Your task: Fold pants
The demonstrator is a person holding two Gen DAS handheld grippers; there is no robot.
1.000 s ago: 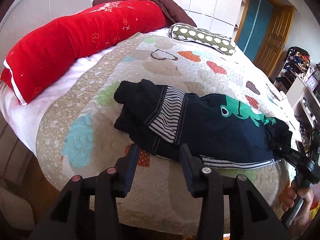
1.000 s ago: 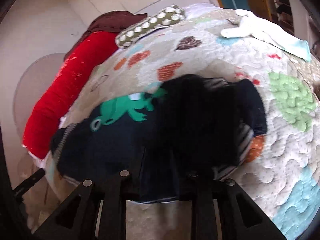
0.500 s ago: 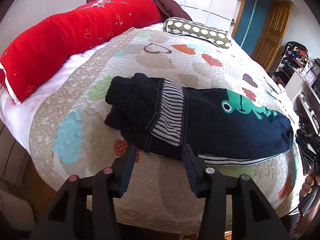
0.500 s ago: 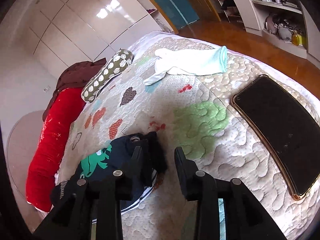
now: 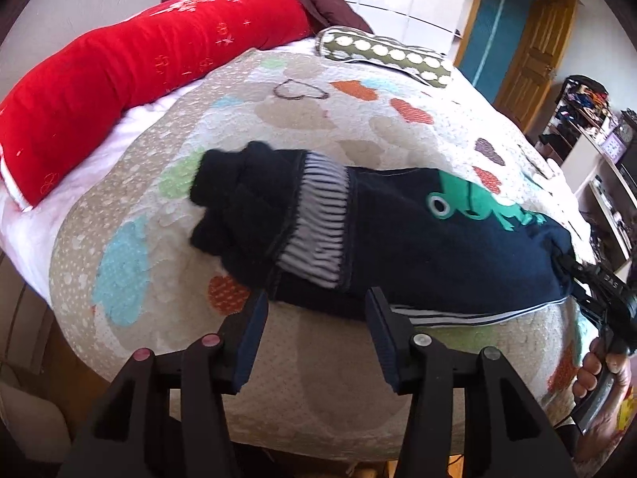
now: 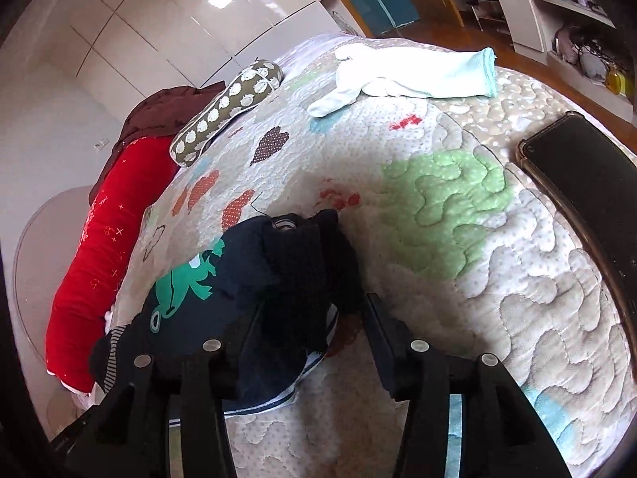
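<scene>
Pants (image 5: 398, 235), navy with a green frog print, lie across the quilted bed (image 5: 318, 127) in the left wrist view, at 12 o'clock from the open, empty left gripper (image 5: 314, 330). Right wrist view: the right gripper (image 6: 310, 334) is spread open around the pants' bunched end, a phone (image 6: 585, 183) at 2 o'clock.

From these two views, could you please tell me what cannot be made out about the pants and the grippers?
- Left wrist view: the right gripper sits at the frame edge against the pants; its jaws' contact is unclear.
- Right wrist view: the fabric under the left finger is hidden.
- Both views: the underside layers on the quilt are covered.
- The left gripper is open, holding nothing.
</scene>
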